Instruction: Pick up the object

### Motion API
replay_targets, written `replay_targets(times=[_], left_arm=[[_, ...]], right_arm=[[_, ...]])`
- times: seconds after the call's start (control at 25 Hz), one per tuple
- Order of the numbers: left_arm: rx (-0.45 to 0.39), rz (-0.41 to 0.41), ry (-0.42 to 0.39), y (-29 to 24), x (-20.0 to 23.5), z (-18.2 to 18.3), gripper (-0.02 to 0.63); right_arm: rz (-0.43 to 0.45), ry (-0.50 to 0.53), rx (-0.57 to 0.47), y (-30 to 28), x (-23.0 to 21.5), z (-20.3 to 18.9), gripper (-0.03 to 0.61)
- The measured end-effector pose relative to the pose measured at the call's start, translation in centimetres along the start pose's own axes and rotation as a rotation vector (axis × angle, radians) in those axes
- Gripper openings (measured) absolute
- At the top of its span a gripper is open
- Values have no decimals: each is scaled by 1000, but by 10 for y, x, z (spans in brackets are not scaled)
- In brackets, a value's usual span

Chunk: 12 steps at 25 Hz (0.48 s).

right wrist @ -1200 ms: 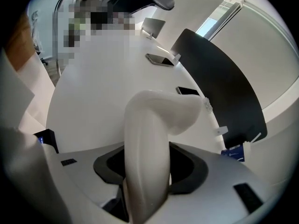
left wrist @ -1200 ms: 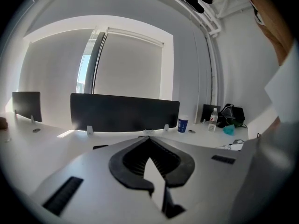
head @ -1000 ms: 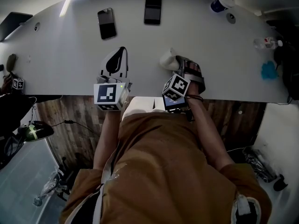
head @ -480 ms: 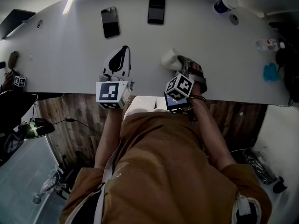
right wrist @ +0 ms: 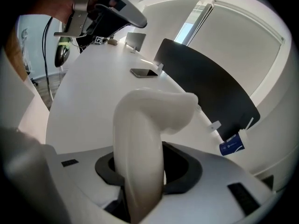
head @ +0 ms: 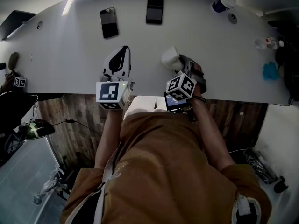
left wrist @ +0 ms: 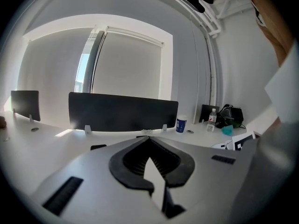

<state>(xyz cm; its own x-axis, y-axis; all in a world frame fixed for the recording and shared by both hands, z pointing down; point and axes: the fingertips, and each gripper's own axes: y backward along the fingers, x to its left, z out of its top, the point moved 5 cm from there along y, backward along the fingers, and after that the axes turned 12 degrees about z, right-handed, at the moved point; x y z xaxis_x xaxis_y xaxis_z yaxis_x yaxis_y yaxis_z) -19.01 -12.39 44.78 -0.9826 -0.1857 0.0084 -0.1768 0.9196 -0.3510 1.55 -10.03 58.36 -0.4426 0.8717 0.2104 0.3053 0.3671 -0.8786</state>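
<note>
A white, curved, soft-looking object [head: 169,58] lies on the white table [head: 60,55] near its front edge. My right gripper [head: 177,63] reaches it from the near side. In the right gripper view the object [right wrist: 140,125] stands up between the jaws, which are closing round it; a thin dark gap still shows on its left side. My left gripper [head: 120,55] rests on the table to the left, well apart from the object. Its black-lined jaws [left wrist: 152,164] are drawn together with nothing between them.
Two dark phones [head: 108,23] [head: 154,9] lie farther back on the table. A blue-and-white cup [head: 221,1], a water bottle [head: 267,43] and a blue item [head: 270,71] sit at the right. A black divider screen [left wrist: 121,111] lines the far edge.
The right gripper has shifted slightly to the right and forward against the white object. The left gripper has stayed where it was.
</note>
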Motion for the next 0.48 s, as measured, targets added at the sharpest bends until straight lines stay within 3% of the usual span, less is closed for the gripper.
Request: replay_targets(times=[0.32,0.48], left_arm=[[-9,-10,-10,2,-7,2,6],[-22,-18,-33,4,-15,9,6]], right_arm=[[-30,-77,-106,19,-10,9,167],[-11,-163,-227,38,-17,19,167]])
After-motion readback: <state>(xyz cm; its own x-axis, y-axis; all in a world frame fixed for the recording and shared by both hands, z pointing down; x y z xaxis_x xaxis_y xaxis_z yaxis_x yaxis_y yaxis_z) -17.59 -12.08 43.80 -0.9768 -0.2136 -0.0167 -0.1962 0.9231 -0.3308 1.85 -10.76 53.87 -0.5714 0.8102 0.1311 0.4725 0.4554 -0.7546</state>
